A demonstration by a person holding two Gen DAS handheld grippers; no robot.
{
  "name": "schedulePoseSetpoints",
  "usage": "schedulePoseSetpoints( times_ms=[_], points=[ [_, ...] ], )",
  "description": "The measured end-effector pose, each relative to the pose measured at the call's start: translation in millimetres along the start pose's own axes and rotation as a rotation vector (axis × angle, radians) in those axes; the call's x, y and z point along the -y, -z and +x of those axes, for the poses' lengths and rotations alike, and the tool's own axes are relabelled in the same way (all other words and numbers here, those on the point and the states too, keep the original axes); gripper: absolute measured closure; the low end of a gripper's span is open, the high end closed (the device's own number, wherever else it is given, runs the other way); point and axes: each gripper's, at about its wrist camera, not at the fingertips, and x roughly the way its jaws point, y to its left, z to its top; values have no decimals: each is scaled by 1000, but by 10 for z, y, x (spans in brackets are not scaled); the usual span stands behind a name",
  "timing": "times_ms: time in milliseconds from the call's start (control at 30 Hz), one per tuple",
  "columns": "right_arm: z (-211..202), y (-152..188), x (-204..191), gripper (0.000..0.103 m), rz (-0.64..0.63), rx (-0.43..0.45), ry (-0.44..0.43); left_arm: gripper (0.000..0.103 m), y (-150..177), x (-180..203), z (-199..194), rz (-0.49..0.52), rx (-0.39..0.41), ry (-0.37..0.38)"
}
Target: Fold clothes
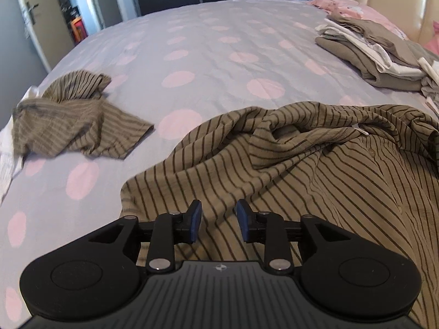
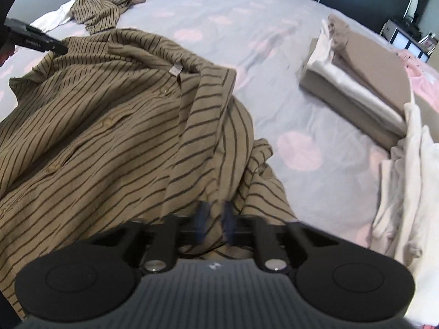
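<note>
Striped brown shirt [image 2: 104, 126] cloth sits pinched in your right tool [image 2: 215, 223], while your left tool [image 1: 219, 220] hangs half open above it, holding nothing.

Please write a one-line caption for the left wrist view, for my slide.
Open left gripper above a striped shirt on a dotted bed, folded pile beyond.

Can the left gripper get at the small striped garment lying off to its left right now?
Probably yes: the left gripper is open, holding nothing, and only bare bedspread lies between it and the small striped garment.
</note>
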Motion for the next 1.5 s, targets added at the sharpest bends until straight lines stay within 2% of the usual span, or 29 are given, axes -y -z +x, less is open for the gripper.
schedulePoseSetpoints(
  times_ms=[133, 300, 367, 400, 467, 500, 567, 633, 667, 733, 933, 1100, 1200, 1367, 1500],
  points=[
    [5, -36, 67, 99, 22, -17, 18, 77, -118, 6, 76, 41, 30, -12],
    [55, -29, 345, 99, 101, -61, 121, 76, -286, 35, 299, 112, 50, -28],
    [70, -16, 478, 99, 144, -68, 158, 69, -328, 72, 408, 149, 54, -32],
    [76, -8, 543, 99, 164, -67, 178, 62, -348, 91, 462, 167, 55, -34],
    [96, 0, 658, 100, 197, -66, 213, 61, -363, 123, 583, 197, 56, -59],
    [109, -1, 708, 100, 209, -66, 228, 63, -376, 139, 640, 207, 49, -74],
    [134, -3, 786, 100, 221, -68, 246, 73, -391, 152, 733, 221, 34, -107],
    [155, -2, 858, 100, 231, -70, 259, 93, -381, 119, 781, 223, 15, -141],
    [164, 0, 890, 100, 234, -71, 263, 100, -376, 102, 805, 223, 5, -158],
    [178, 2, 951, 100, 239, -71, 273, 103, -336, 28, 770, 222, 4, -175],
    [140, 15, 1060, 100, 265, -66, 304, 103, -146, -142, 407, 236, 38, -197],
    [99, 71, 1103, 100, 282, -73, 322, 103, 147, -282, 158, 287, -2, -233],
    [87, 120, 1124, 100, 300, -81, 316, 103, 325, -381, 37, 263, 1, -215],
    [86, 119, 1047, 100, 293, -88, 315, 103, 335, -283, -98, 314, 73, -179],
    [99, 122, 1048, 100, 299, -93, 312, 85, 109, -206, -177, 330, 160, -123]
  ],
)
